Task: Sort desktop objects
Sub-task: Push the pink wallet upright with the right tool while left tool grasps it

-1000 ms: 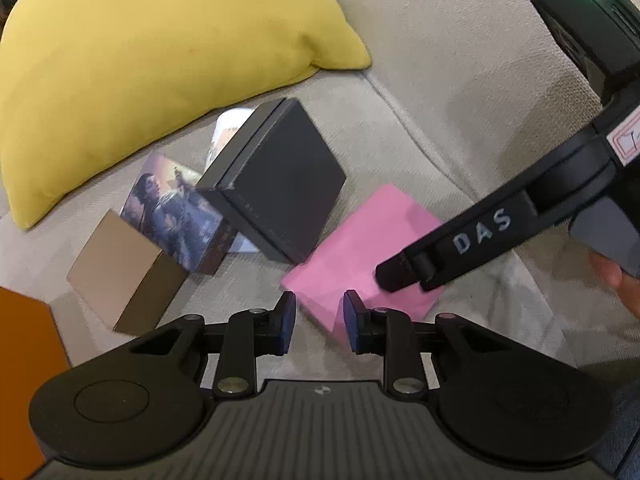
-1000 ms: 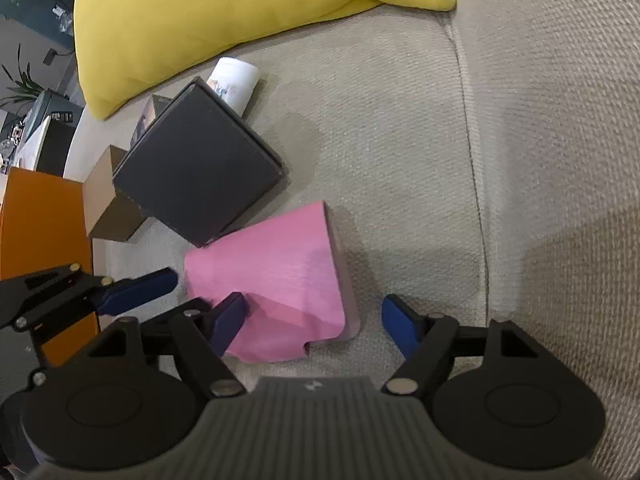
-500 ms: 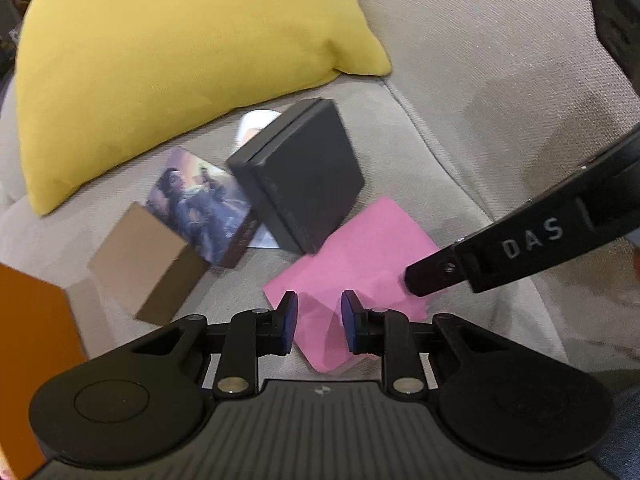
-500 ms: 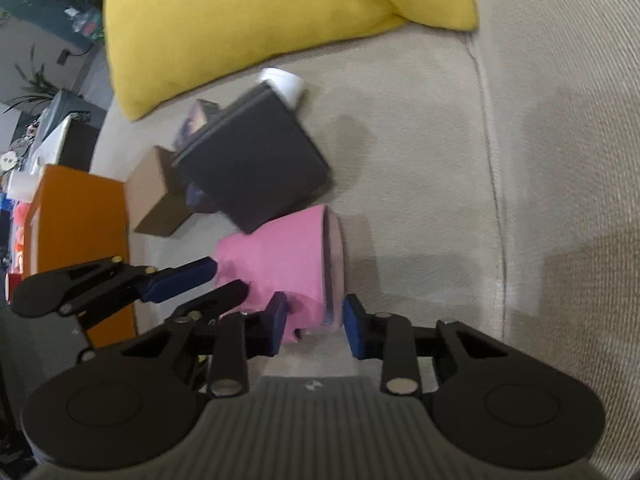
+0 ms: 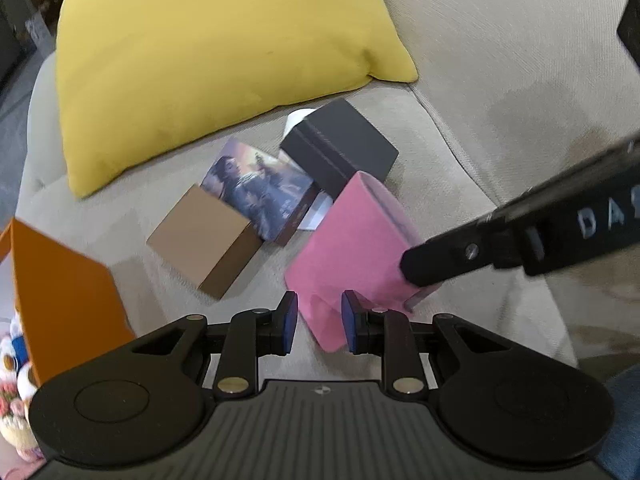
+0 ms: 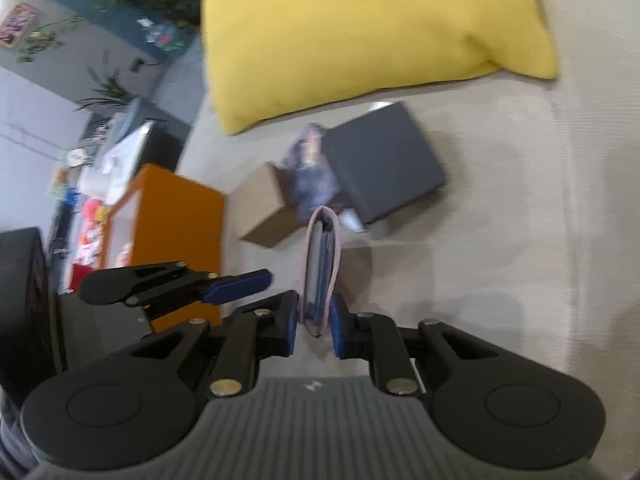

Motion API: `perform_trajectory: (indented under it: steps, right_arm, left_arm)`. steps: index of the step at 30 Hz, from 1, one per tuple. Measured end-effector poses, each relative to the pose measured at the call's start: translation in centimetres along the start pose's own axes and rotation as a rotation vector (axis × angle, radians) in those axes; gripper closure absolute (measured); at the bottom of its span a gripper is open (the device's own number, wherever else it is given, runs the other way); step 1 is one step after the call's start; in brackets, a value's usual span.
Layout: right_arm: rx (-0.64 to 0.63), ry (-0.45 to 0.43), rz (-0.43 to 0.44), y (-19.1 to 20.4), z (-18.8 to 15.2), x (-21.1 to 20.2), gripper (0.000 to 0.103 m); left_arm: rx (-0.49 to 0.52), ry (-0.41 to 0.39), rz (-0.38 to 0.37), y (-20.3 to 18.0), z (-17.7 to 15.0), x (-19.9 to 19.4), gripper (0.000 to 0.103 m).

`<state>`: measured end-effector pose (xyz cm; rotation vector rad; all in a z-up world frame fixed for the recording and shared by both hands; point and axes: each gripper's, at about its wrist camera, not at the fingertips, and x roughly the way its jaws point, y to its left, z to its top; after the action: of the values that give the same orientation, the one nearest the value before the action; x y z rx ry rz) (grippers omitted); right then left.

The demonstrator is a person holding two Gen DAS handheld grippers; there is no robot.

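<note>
We counted one yellow cushion (image 5: 216, 60) on the sofa, and took it as our landmark. Just below it lay four boxes in a cluster: one dark grey box (image 5: 344, 148) nearest the cushion's right corner, one picture-printed box (image 5: 260, 192) beside that, one plain brown box (image 5: 200, 240) furthest left, and one small white box (image 5: 298, 118) peeping out right under the cushion's edge. One pink booklet (image 5: 352, 240) stood below the grey box. One orange bin (image 5: 60, 288) sat far left of the cushion.
</note>
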<state>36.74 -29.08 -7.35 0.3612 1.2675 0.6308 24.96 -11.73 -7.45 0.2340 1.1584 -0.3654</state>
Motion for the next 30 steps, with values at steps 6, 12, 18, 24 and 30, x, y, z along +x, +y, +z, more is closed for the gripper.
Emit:
perform_trajectory:
  steps: [6, 12, 18, 24, 30]
  right_arm:
    - [-0.09, -0.014, 0.009, 2.4, -0.3, 1.0, 0.083]
    - [-0.199, -0.011, -0.004, 4.3, -0.7, 2.2, 0.081]
    - [-0.276, -0.012, -0.048, 6.0, -0.8, 3.2, 0.08]
    - [-0.308, -0.009, -0.084, 6.8, -0.8, 3.7, 0.074]
    - [-0.349, -0.004, -0.143, 7.3, -1.0, 4.2, 0.071]
  left_arm:
    - [-0.067, 0.0, 0.001, 3.4, -0.4, -2.6, 0.076]
    - [-0.162, -0.028, -0.057, 5.5, 0.7, -4.3, 0.073]
    - [-0.211, -0.014, -0.145, 5.3, 1.6, -3.8, 0.054]
    - [-0.236, 0.013, -0.181, 4.7, 1.7, -2.5, 0.053]
    - [-0.234, 0.032, -0.191, 4.0, 1.9, -2.1, 0.053]
